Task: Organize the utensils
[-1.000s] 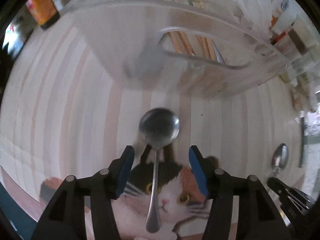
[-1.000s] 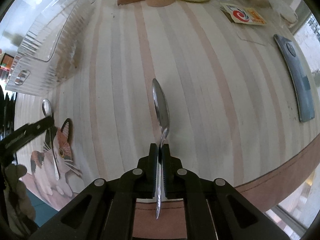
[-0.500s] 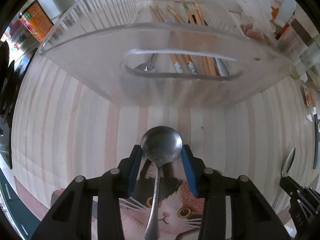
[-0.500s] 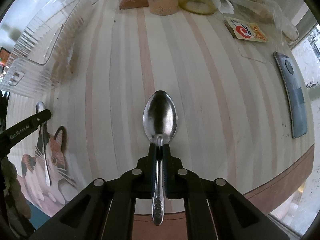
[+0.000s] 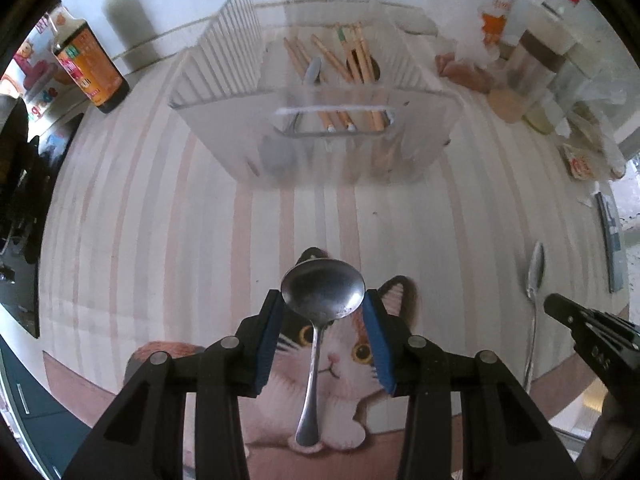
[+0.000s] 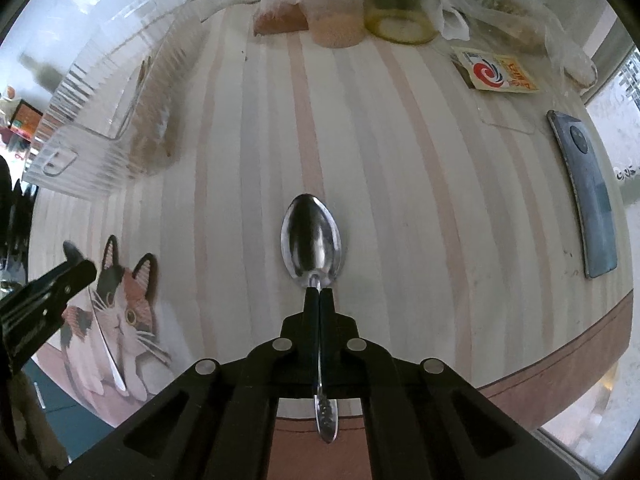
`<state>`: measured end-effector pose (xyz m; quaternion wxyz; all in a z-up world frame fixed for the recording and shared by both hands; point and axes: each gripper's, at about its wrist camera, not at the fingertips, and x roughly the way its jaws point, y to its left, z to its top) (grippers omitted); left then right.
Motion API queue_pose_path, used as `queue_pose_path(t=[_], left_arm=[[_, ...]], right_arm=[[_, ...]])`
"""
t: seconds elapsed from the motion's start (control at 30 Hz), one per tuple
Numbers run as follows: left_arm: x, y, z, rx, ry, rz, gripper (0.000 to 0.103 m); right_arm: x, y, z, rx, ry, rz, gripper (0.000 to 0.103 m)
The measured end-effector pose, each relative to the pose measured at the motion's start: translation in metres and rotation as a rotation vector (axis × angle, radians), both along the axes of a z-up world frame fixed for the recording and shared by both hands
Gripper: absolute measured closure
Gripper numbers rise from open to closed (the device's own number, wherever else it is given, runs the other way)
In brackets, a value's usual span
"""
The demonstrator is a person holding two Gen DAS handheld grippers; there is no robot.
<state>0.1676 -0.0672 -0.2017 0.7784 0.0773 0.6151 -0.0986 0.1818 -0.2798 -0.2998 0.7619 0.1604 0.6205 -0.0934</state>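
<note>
My left gripper (image 5: 323, 307) is shut on the round bowl of a metal spoon (image 5: 322, 293), whose handle hangs back between the fingers. It is held above the cat picture on the striped tablecloth. My right gripper (image 6: 319, 292) is shut on the neck of a second, oval metal spoon (image 6: 311, 236), bowl pointing forward over the table; this spoon also shows in the left wrist view (image 5: 535, 270). A clear ribbed plastic organizer (image 5: 320, 148) stands ahead of the left gripper. It holds wooden chopsticks (image 5: 344, 80) and a metal utensil.
A dark sauce bottle (image 5: 90, 68) stands at the far left. Jars and bags (image 6: 360, 8) line the back of the table. A dark phone (image 6: 586, 196) and a red-and-yellow packet (image 6: 496, 74) lie at the right. The table's front edge (image 6: 560, 364) is near.
My left gripper has closed on the round spoon and drawn back and up from the organizer. The right spoon has turned from edge-on to bowl-up.
</note>
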Motion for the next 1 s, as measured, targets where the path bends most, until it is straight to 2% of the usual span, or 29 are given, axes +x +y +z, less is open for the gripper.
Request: queue_pose_path(t=[0.23,0.27,0.3,0.33,0.37,0.43,0.5,0.6,0.67,0.73,0.77,0.8,0.87,0.9,1.0], left_arm=[[-0.009,0.005,0.035,-0.033,-0.064,-0.012,0.066],[-0.01,0.007,0.041,-0.041,-0.072,-0.01,0.068],[-0.009,0.008,0.043,-0.048,-0.077,-0.009,0.087],[-0.009,0.009,0.047,-0.059,-0.075,-0.012,0.102],[-0.009,0.009,0.05,-0.066,-0.076,-0.01,0.102],[-0.009,0.008,0.051,-0.053,-0.087,-0.015,0.102],[-0.008,0.009,0.042,-0.049,-0.062,-0.009,0.102],[-0.004,0.027,0.019,-0.078,0.013,0.071,0.1],[-0.003,0.045,0.006,-0.118,0.068,0.133,0.098],[-0.003,0.061,-0.005,-0.105,0.099,0.176,0.098],[-0.003,0.068,-0.01,-0.098,0.109,0.19,0.095],[-0.002,0.077,-0.017,-0.094,0.124,0.209,0.093],[-0.001,0.089,-0.027,-0.088,0.152,0.246,0.071],[0.0,0.096,-0.032,-0.09,0.16,0.267,0.066],[0.002,0.106,-0.039,-0.103,0.171,0.296,0.064]], right_arm=[[-0.001,-0.008,0.026,0.028,-0.06,-0.011,0.103],[0.0,-0.009,0.029,0.039,-0.068,-0.013,0.103],[0.001,-0.011,0.029,0.059,-0.073,-0.017,0.103],[0.003,-0.013,0.028,0.073,-0.071,-0.02,0.103],[0.005,-0.016,0.024,0.08,-0.055,-0.03,0.102],[0.012,-0.014,0.013,0.07,-0.021,-0.025,0.092],[0.013,-0.012,0.0,0.075,0.011,-0.013,0.069],[0.016,-0.003,-0.016,0.025,0.06,0.022,0.066],[0.017,0.007,-0.017,-0.017,0.049,0.058,0.064],[0.021,0.018,-0.015,-0.084,0.044,0.089,0.07],[0.023,0.024,-0.014,-0.126,0.037,0.097,0.083],[0.026,0.029,-0.013,-0.153,0.026,0.107,0.089],[0.03,0.032,-0.009,-0.126,0.005,0.103,0.096],[0.031,0.034,-0.007,-0.112,0.004,0.106,0.096],[0.033,0.041,-0.002,-0.087,-0.008,0.115,0.097]])
